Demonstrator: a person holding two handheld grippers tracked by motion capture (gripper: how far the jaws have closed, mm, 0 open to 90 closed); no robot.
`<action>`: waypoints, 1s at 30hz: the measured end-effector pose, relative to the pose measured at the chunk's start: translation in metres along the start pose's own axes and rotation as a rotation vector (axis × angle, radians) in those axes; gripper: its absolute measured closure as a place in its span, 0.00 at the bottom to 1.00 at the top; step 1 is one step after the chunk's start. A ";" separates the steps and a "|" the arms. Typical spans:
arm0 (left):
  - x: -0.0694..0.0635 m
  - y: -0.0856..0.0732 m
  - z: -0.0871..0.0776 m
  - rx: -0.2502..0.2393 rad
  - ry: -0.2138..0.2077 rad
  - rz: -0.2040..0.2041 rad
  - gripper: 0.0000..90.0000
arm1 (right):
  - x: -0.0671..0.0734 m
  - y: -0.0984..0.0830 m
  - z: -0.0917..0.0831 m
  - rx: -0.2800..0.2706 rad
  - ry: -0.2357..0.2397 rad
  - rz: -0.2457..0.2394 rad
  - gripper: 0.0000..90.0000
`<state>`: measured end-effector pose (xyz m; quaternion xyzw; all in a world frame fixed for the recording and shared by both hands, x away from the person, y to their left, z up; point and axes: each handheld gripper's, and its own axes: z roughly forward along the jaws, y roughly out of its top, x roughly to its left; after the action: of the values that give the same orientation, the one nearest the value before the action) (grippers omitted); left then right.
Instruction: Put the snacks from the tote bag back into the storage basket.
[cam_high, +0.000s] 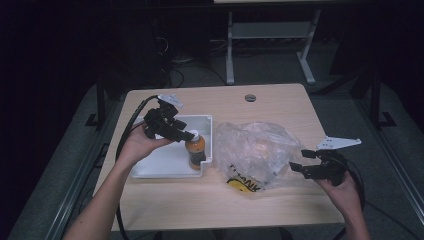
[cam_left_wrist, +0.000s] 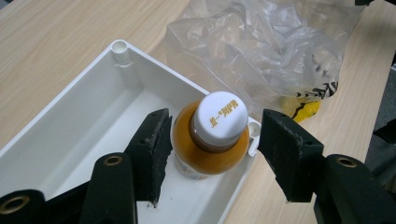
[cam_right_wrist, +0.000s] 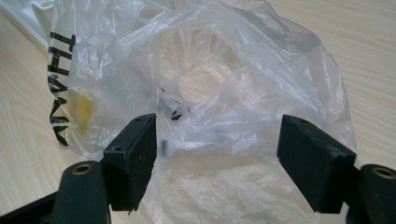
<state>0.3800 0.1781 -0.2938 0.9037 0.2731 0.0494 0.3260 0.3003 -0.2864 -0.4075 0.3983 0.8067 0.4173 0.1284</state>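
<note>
Left gripper view looks straight down on the bottle (cam_left_wrist: 212, 140): it stands upright in the near right corner of the white tray (cam_left_wrist: 79, 116), orange drink under a white cap. The left tongs (cam_left_wrist: 210, 154) stand apart around it, one pad close beside its shoulder, the other clear of it, so nothing is clamped. The step looks like setting the bottle down and letting go. To do it well, the tongs should stay wide and lift straight up, so neither pad catches the cap and tips the bottle against the tray wall.

From the high view the tray (cam_high: 150, 170) sits toward the desk's (cam_high: 200, 200) left edge and the plastic bag (cam_high: 255, 150) lies at the middle, just beside the tray. The right tongs (cam_high: 300, 161) are apart too, at the bag's right side, gripping nothing; they should only steady the bag.

Count: one bottle, one tray, one bag, two tongs.
</note>
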 end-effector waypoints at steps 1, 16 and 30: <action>0.001 0.000 -0.001 0.006 0.001 0.008 0.48 | 0.000 0.000 0.000 -0.001 -0.001 0.001 0.31; 0.008 -0.016 -0.012 -0.030 0.013 -0.027 0.43 | -0.001 -0.001 -0.001 -0.003 -0.003 0.001 0.31; 0.012 -0.028 -0.016 -0.041 0.019 -0.047 0.43 | -0.001 -0.001 0.000 -0.005 -0.003 0.002 0.31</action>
<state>0.3732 0.2117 -0.2996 0.8897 0.2964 0.0558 0.3428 0.3003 -0.2877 -0.4080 0.3994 0.8051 0.4187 0.1304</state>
